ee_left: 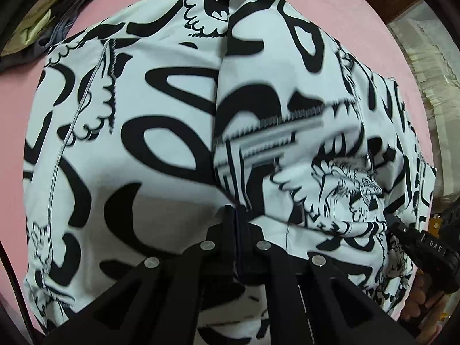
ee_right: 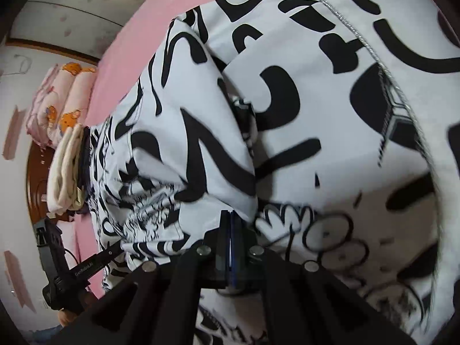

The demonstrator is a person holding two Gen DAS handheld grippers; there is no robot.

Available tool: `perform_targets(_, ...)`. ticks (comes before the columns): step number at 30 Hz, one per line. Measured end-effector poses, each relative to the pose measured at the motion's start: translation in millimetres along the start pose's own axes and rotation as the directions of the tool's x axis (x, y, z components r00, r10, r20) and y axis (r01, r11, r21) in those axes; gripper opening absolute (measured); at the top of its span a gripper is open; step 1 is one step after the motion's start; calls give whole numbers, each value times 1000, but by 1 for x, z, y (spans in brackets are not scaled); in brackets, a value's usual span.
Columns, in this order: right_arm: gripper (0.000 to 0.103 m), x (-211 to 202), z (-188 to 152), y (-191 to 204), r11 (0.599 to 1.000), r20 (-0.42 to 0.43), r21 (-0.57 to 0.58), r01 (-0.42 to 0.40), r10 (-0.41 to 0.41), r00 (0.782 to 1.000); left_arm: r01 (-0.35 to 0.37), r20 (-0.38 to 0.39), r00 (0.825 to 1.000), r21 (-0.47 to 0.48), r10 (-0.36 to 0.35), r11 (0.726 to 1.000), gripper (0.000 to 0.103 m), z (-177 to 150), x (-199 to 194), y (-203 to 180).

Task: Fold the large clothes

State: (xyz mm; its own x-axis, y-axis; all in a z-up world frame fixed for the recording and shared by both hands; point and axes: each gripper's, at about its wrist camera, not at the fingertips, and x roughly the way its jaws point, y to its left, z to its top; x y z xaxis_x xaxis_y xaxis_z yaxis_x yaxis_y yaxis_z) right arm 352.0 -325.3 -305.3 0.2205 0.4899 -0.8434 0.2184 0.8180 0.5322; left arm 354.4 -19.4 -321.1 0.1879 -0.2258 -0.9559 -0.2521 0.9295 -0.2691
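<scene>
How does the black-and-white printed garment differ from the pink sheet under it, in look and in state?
The printed garment is white with bold black graffiti shapes; the pink sheet is one plain colour. The garment is creased and doubled over itself; the sheet lies flat. The left gripper and right gripper pinch the garment, not the sheet. Both are fabric.

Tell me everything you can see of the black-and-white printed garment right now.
The garment is white, smooth-looking woven fabric printed with bold black loops and cartoon figures, with a line of pale stitching along one seam. It lies spread over the pink bed sheet, with a folded flap overlapping the main panel along a raised edge. The left gripper and right gripper are each shut on a fabric edge. The print is partly motion-blurred.
</scene>
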Motion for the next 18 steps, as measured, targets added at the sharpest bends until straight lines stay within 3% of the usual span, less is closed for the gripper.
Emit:
perform_targets(6, 0, -23, -36, 20, 993, 22, -93, 72, -70, 997, 52, 58, 997, 24, -53, 998, 5, -21, -27, -1)
perform_targets(10, 2, -43, -70, 29, 985, 75, -153, 84, -73, 994, 99, 103, 989, 49, -104, 994, 12, -37, -47, -2)
perform_targets(14, 5, -53, -107, 39, 989, 116, -141, 40, -23, 993, 25, 142, 989, 114, -41, 993, 15, -58, -62, -5)
perform_targets(18, 5, -55, -145, 48, 995, 171, -88, 40, -24, 985, 17, 142, 989, 138, -36, 990, 17, -79, -75, 13)
